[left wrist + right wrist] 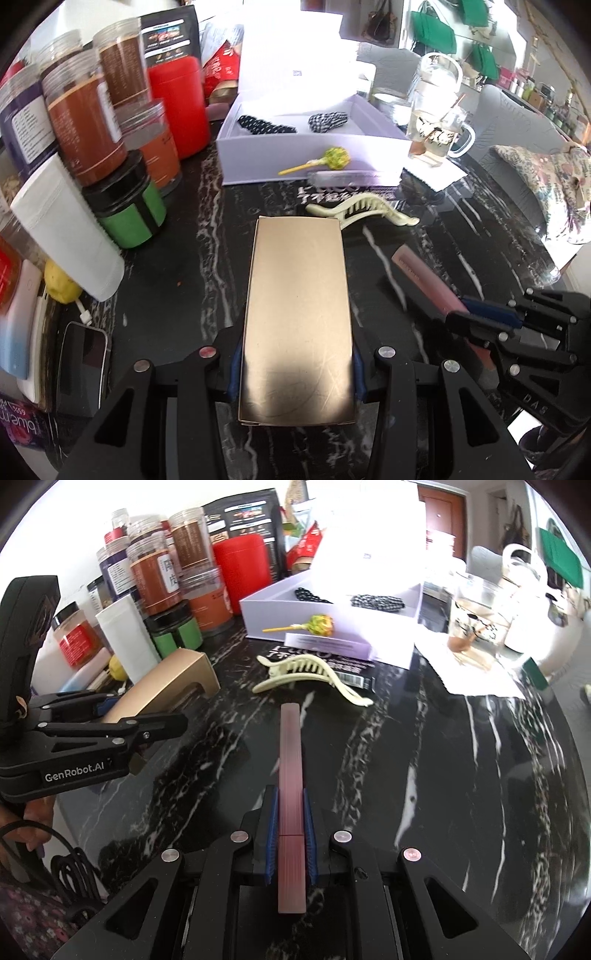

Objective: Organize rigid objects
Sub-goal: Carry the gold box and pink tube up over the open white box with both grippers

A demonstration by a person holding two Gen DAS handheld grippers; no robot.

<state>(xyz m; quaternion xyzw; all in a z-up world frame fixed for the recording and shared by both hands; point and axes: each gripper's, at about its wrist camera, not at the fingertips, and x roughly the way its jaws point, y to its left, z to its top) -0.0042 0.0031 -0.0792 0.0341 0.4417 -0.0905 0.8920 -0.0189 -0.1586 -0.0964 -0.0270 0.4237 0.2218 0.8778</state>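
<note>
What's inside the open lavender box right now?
Two dark patterned items lie in the lavender box: dotted piece left, checkered piece right. Its front wall hides the near floor.

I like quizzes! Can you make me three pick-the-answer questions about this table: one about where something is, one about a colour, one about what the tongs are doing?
1. Where is the lollipop?
A. Inside the box
B. On the table against the box front
C. In a mug

2. What colour is the hair clip?
A. Cream
B. Blue
C. Red

3. What is the right tongs doing?
A. Hanging open
B. Squeezing the pink stick
C. Holding a phone

Answers: B, it lies outside the purple box; A, pale cream teeth; B, both pads press the stick.
</note>
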